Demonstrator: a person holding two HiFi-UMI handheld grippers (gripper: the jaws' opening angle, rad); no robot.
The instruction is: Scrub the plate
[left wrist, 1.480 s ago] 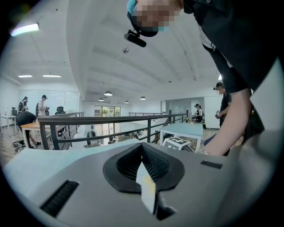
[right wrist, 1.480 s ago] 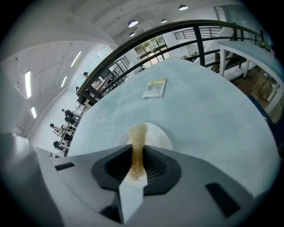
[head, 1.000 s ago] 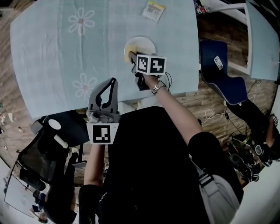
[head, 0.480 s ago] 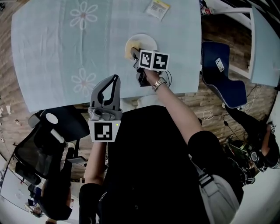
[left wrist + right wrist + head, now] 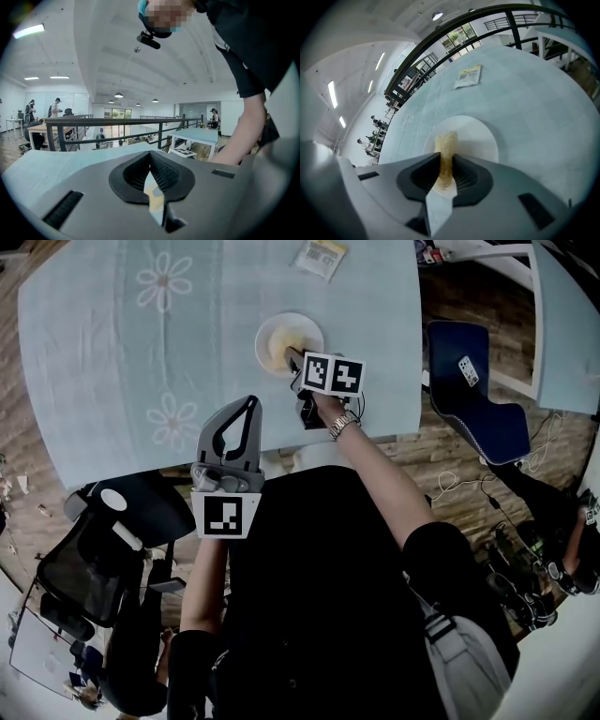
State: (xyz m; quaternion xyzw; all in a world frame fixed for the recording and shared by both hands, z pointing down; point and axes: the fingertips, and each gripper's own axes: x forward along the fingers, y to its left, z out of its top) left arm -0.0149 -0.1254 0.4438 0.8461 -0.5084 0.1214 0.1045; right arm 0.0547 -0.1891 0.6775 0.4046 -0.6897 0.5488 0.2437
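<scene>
Right claw [image 5: 291,356] clenched on sponge [image 5: 446,146], at 6 o'clock edge of plate [image 5: 270,330] | left claw [image 5: 246,404] closed, empty, at plate's 7 o'clock (idle) | risk: nothing pins plate, so hard strokes might skate it across bench [image 5: 112,362].

Pale blue flower-print table [image 5: 112,381]: white plate [image 5: 298,326] near front edge, small packet [image 5: 321,257] beyond, near far edge.

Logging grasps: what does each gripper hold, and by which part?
Right gripper pinches a yellow sponge by its near end, far end over the plate. Left gripper is shut, empty.
</scene>
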